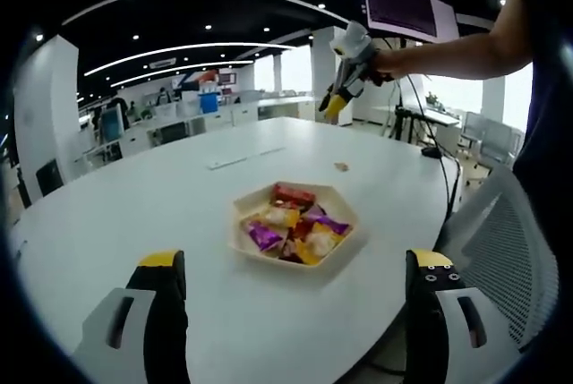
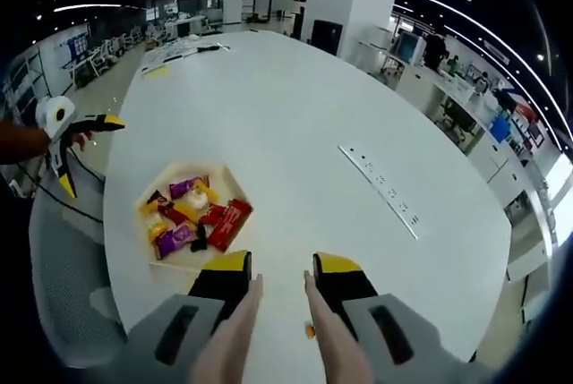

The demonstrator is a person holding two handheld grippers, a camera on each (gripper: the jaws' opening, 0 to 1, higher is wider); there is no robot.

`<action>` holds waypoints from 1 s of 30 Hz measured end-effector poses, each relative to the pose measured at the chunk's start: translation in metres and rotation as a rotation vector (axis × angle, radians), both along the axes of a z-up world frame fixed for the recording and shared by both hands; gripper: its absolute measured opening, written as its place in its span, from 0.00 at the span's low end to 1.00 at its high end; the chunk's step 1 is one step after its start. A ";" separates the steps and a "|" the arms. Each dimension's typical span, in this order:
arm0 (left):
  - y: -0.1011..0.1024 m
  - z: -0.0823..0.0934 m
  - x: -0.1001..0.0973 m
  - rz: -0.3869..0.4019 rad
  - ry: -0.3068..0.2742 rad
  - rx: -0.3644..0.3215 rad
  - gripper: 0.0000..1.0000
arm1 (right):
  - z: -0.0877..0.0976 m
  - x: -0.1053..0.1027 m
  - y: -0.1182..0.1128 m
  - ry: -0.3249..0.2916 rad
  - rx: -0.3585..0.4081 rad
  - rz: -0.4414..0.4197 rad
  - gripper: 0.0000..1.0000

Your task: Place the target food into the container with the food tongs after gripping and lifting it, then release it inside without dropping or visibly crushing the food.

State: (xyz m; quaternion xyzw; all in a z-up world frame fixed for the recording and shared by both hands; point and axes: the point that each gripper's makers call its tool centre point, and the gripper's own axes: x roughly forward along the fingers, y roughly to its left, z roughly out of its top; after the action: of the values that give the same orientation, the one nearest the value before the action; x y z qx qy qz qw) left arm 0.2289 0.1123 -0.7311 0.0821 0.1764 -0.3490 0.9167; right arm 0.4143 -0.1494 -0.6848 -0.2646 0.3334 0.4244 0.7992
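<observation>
1. Nearest, at the bottom of the left gripper view: left gripper (image 1: pixel 295 263), yellow-tipped jaws spread wide, grasping nothing, bare white table (image 1: pixel 134 214) between them.
2. Just beyond those jaws, at frame centre: hexagonal tray (image 1: pixel 243 239) resting flat on the table, with wrapped snacks (image 1: pixel 295 223) in red, purple and yellow heaped inside.
3. Further up and to the right of the tray: small orange morsel (image 1: pixel 340 166), alone on the tabletop, apart from the tray.
4. Lower right of that frame: mesh chair (image 1: pixel 501 241) against the table edge.
5. Upper right, well above the table: right gripper (image 1: pixel 338 98), held aloft by a person's arm (image 1: pixel 448 53).
6. Far background: open office, ceiling light strips, a monitor (image 1: pixel 403 8) at the top right.
7. Likewise near first in the right gripper view: right gripper (image 2: pixel 283 263) at bottom centre, jaws clasping the food tongs (image 2: pixel 237 330), whose two pale arms run up just inside the yellow tips, parted, with nothing between them.
8. Between the tong arms, low in the frame: a small orange piece (image 2: pixel 309 330) lying on the table (image 2: pixel 295 115).
9. Left of centre: the tray (image 2: pixel 226 172) with snacks (image 2: pixel 192 214) inside, untouched.
10. Left edge: left gripper (image 2: pixel 89 153), jaws splayed, above the chair (image 2: pixel 63 250).
11. Right of centre, further off: socket strip (image 2: pixel 380 189) set into the table.
</observation>
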 end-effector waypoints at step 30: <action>0.003 -0.007 0.001 0.024 0.027 0.019 0.99 | -0.029 0.010 -0.059 -0.036 0.007 0.169 0.28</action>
State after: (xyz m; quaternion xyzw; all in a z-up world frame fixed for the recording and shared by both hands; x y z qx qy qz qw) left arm 0.2300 0.1157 -0.7385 0.0838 0.1932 -0.3376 0.9174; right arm 0.4238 -0.2084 -0.7134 -0.2966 0.2942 0.4865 0.7673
